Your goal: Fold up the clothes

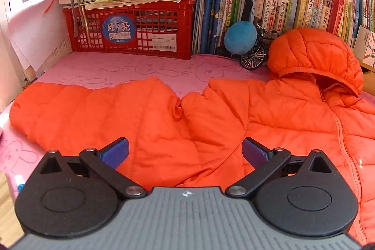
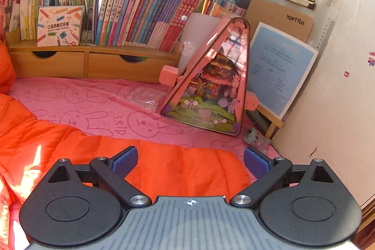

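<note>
An orange quilted hooded jacket [image 1: 269, 114] lies front up on a pink rabbit-print cloth [image 1: 112, 69], its hood [image 1: 314, 55] at the back right and one sleeve [image 1: 82, 114] stretched out to the left. My left gripper [image 1: 185, 151] hovers over the sleeve near the shoulder, jaws wide apart, nothing between the blue pads. In the right wrist view the other sleeve [image 2: 178, 168] runs out to the right across the pink cloth [image 2: 98, 107]. My right gripper [image 2: 190, 162] stands open above that sleeve's end, its pads clear of the fabric.
A red crate [image 1: 131, 32] under stacked papers, a row of books [image 1: 293, 6], a blue plush ball [image 1: 240, 38] and a toy bicycle [image 1: 255, 55] line the back. A wooden drawer shelf [image 2: 86, 62], a pink triangular toy case [image 2: 211, 90] and a wall [image 2: 332, 97] bound the right side.
</note>
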A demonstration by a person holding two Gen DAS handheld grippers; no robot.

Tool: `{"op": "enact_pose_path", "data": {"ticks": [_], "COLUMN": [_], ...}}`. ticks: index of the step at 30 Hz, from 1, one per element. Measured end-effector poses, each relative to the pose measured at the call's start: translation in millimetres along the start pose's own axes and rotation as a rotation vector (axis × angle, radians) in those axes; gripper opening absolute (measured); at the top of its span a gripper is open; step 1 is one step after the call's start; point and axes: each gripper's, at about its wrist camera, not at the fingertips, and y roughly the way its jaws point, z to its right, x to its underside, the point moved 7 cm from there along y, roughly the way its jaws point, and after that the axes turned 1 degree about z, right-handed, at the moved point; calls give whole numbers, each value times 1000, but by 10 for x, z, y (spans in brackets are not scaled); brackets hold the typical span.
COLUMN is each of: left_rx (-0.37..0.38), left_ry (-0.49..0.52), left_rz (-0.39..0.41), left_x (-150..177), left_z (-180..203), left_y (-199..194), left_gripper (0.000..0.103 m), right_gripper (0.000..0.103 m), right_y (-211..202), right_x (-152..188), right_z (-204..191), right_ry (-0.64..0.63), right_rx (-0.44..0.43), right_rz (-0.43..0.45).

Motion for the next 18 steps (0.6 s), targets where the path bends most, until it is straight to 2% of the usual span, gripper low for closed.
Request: {"op": "enact_pose_path", "data": {"ticks": [3,7,9,18], "left_rx": [-51,-228,-278,-204], "left_ry": [-12,69,97,109], "left_rz": [-7,33,32,-64], "left_x": [-79,-128,-127,72], "left_z": [-346,-615,-676,-656], "left_y": [-189,-343,-367,-474], "left_gripper": [103,103,103,103], "right_gripper": [103,103,103,103], "right_y": [-174,-329,-354,-452], "right_x": [46,103,135,369], "right_z": [92,151,160,102], "right_ry": [-14,-64,-68,-67], "right_rx": [-3,25,27,-15], "right_rz": [-8,4,1,-39]}}
